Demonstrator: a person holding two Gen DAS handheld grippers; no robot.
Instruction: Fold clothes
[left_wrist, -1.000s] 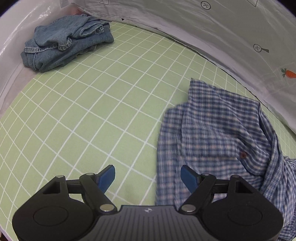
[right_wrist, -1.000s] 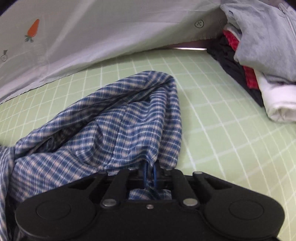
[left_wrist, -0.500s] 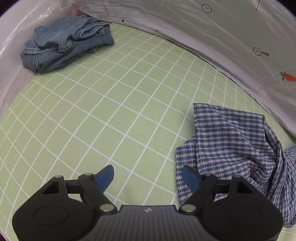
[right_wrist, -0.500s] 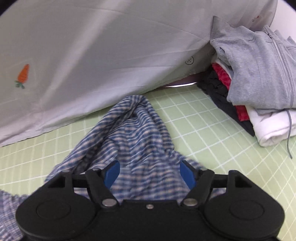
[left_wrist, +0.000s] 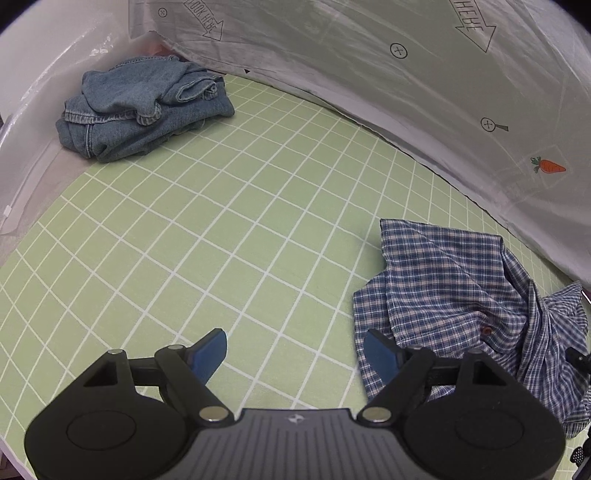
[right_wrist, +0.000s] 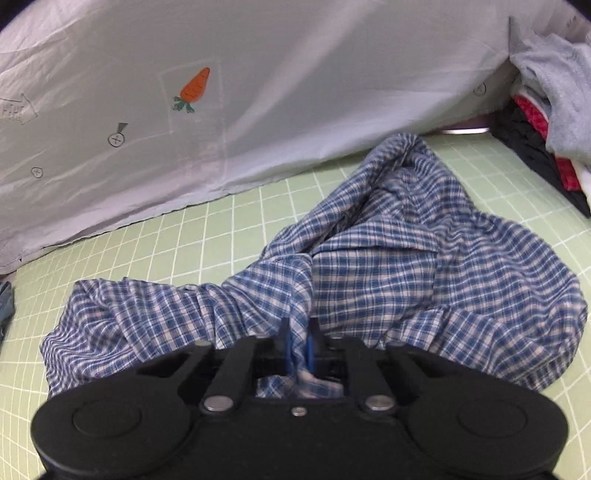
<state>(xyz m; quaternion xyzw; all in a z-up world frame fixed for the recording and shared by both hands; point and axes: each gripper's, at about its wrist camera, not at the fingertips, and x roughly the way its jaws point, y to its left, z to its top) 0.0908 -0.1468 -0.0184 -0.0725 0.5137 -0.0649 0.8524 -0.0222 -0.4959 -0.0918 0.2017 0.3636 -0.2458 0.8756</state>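
A blue and white checked shirt (right_wrist: 369, 266) lies crumpled on the green grid mat (right_wrist: 229, 229). My right gripper (right_wrist: 297, 345) is shut on a fold of the shirt near its middle. In the left wrist view the shirt (left_wrist: 454, 295) lies at the right of the mat (left_wrist: 221, 229). My left gripper (left_wrist: 295, 350) is open and empty, low over the mat; its right finger sits at the shirt's left edge.
A pile of blue denim (left_wrist: 140, 107) lies at the mat's far left corner. A grey printed sheet (left_wrist: 406, 74) hangs along the back. A stack of clothes topped by a grey hoodie (right_wrist: 550, 96) stands at the right.
My right gripper opened half a second ago and has now shut again on a fold of the shirt. The shirt has shifted right in the left wrist view. My left gripper stays open.
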